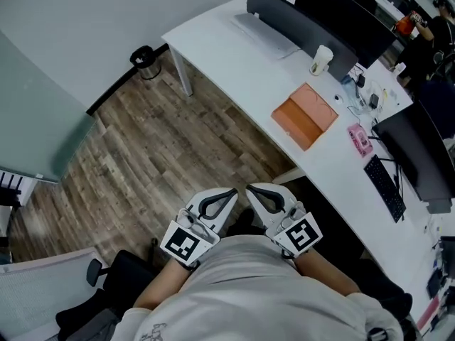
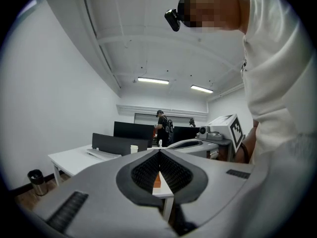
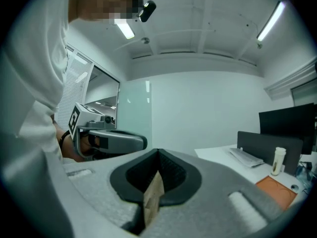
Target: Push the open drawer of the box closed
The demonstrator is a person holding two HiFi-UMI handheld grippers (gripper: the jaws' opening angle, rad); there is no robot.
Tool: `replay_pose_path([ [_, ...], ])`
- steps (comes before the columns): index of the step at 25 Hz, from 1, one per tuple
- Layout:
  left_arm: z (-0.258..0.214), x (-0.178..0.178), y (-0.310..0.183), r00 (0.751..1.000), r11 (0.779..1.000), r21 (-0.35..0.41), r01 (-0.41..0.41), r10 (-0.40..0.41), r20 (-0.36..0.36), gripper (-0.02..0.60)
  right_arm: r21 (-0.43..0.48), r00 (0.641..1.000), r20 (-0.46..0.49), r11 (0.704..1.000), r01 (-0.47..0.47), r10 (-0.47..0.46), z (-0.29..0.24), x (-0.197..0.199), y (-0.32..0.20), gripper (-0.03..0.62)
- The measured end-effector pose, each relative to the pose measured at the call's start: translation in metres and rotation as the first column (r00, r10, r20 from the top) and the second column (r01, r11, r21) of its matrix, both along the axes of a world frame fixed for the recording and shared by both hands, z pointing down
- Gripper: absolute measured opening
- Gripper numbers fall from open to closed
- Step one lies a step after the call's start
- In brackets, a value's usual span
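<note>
We hold both grippers close in front of our chest, side by side and nearly touching, above a wooden floor [image 1: 163,155]. The left gripper [image 1: 229,196] has its jaws pressed together, tips meeting, with nothing between them. The right gripper [image 1: 254,192] is likewise closed and empty; only floor shows through the gap behind its tips. Both point roughly level, toward a white bench [image 1: 234,62] that runs ahead of them and off to the right.

The orange box [image 1: 304,116] lies flat on that bench, ahead and to the right of the right gripper and well apart from both. From here we cannot make out its drawer. A white cup [image 1: 320,59] stands on the bench beyond the box, farther from the grippers, and a black keyboard [image 1: 384,187] lies far out to the right gripper's right. A black bin [image 1: 146,62] stands on the floor by the wall, ahead and to the left of the left gripper.
</note>
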State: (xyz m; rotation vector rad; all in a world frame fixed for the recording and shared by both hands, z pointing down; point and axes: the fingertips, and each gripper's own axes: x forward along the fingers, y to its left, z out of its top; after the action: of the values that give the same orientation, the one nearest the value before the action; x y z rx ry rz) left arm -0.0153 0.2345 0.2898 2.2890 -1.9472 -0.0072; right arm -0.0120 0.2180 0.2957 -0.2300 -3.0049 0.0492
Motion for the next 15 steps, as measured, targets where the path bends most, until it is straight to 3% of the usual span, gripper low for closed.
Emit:
replay_pose_path([
  [3,-0.006,0.011,-0.045,0.999,0.999,0.006,-0.051,0.051,0.002,-0.002,0.000,1.000,0.012,1.000,-0.027,0.027,-0.005,0.009,-0.036,0.002],
  [7,-0.010,0.034,-0.095,0.987,0.987,-0.001,-0.159,0.159,0.021,-0.002,-0.017,0.991,0.007,0.991,-0.136,0.136,-0.005,0.034,-0.090,0.003],
  [12,-0.014,0.067,-0.138,0.957,0.958,0.003,-0.287,0.287,0.037,-0.002,-0.022,0.962,0.015,0.962,-0.273,0.273,-0.008,0.069,-0.136,0.002],
  [15,-0.014,0.088,-0.160,0.929,0.930,0.005,-0.367,0.367,0.044,-0.002,-0.018,0.930,0.029,0.930,-0.367,0.367,-0.009,0.093,-0.163,0.002],
])
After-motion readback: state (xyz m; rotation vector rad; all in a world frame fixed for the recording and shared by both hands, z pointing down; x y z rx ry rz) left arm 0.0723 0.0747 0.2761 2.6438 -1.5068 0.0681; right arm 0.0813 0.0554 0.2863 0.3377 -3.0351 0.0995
